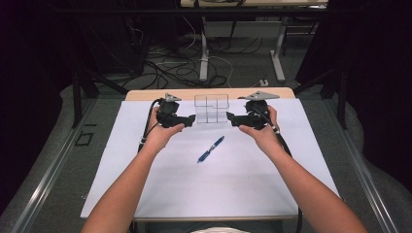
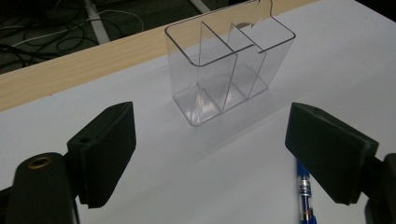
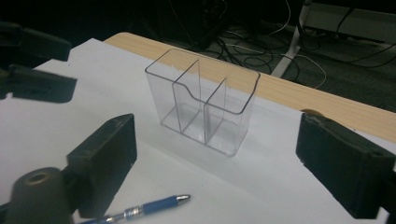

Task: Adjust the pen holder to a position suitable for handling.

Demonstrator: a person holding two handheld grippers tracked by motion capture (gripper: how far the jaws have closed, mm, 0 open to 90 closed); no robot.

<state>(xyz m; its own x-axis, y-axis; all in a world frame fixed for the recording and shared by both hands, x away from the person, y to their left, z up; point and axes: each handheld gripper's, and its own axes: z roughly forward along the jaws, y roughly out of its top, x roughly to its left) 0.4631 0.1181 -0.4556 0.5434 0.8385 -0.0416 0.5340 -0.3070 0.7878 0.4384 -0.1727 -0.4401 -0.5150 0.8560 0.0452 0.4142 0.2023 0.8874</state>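
clear holder (image 1: 212, 108) upright at the far edge of the white sheet (image 1: 145, 189), between the two grippers and touched by neither. gripper views resolve its three compartments, all bare. blue pen (image 1: 211, 149) flat on the sheet, nearer the person; high view shows it whole, gripper views only its ends. left gripper (image 1: 189, 120) and right gripper (image 1: 231, 119): jaws wide apart, holding nothing. high view alone shows the forearms.

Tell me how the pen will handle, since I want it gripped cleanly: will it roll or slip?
The pen lies flat on the smooth white table, and its round barrel looks apt to roll if nudged sideways. It seems stiff, slim and probably light. Its glossy barrel may slip unless the jaws close across it squarely.
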